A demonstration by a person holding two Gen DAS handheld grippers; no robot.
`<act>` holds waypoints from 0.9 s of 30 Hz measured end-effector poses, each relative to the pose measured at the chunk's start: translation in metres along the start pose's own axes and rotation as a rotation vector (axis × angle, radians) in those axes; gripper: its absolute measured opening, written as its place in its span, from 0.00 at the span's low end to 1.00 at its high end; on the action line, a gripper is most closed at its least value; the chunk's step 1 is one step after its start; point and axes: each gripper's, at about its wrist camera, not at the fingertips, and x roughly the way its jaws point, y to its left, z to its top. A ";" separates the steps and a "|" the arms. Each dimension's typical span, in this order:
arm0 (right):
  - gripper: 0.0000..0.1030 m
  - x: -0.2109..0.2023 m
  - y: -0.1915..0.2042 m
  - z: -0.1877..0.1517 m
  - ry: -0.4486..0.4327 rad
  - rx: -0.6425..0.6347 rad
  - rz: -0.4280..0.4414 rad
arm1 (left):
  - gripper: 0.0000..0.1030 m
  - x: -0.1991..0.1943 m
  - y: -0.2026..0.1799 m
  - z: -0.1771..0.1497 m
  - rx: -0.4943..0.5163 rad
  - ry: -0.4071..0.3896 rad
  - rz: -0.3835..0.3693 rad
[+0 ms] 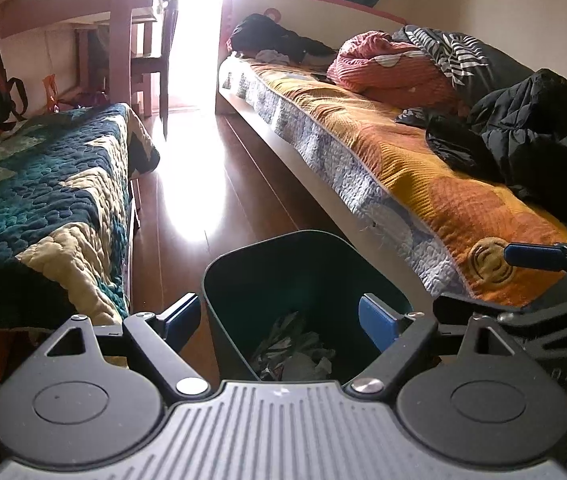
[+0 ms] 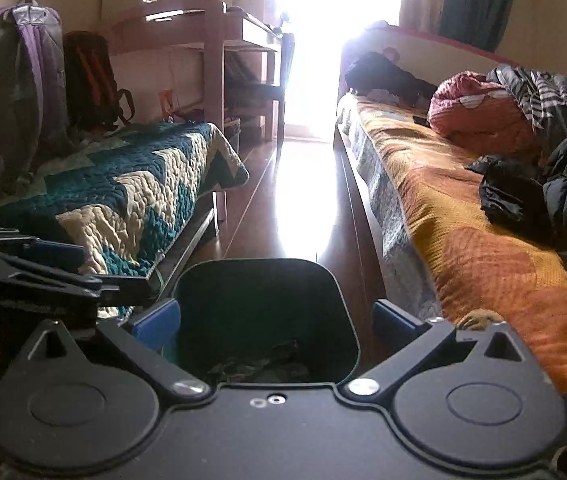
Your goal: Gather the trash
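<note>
Grippers come first in both views: our left gripper (image 1: 279, 322) and our right gripper (image 2: 275, 324) each have blue-padded fingers spread wide with nothing between them, and both hang just above the bin (image 1: 243, 264). In the left wrist view the right gripper (image 1: 555, 276) shows at the right edge, close beside the left one; in the right wrist view the left gripper (image 2: 43, 268) shows at the left edge, its jaws too side-on to judge there.

We see the bin (image 2: 219, 276) straight below and ahead of the fingers. It is a dark green plastic tub with rounded corners and a plain rim, standing upright on the floor (image 1: 203, 168). At its bottom lies trash (image 1: 291, 350): crumpled grey, white and silvery wrappers heaped together. In the right wrist view the trash (image 2: 259, 364) is dim and its pieces cannot be told apart.

Left of the bin a low bed carries a teal and cream quilt (image 1: 43, 200), its edge just beside the bin. Right of the bin a longer bed has an orange cover (image 1: 423, 168); on it, beyond the bin, lie a black jacket (image 1: 523, 128) and a red bundle (image 1: 383, 64).

Farther left of the bin, backpacks (image 2: 15, 80) lean against the wall. Beyond them is a pink desk (image 1: 115, 8), and past it glaring light from a window (image 1: 199, 20).
</note>
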 end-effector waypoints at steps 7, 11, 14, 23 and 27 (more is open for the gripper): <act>1.00 0.002 -0.005 0.004 0.003 0.058 0.011 | 0.84 0.001 0.006 0.000 -0.023 0.013 -0.002; 1.00 0.003 -0.003 0.005 0.001 0.051 0.011 | 0.84 0.000 0.006 0.000 -0.020 0.007 -0.002; 1.00 0.004 -0.004 0.006 0.001 0.057 0.009 | 0.84 -0.002 0.006 0.000 -0.029 0.005 -0.006; 1.00 0.003 -0.002 0.005 0.007 0.042 0.004 | 0.84 -0.004 0.005 -0.002 -0.023 0.006 -0.015; 1.00 0.002 -0.002 0.006 0.002 0.041 0.001 | 0.84 -0.007 0.003 -0.003 -0.014 -0.003 -0.015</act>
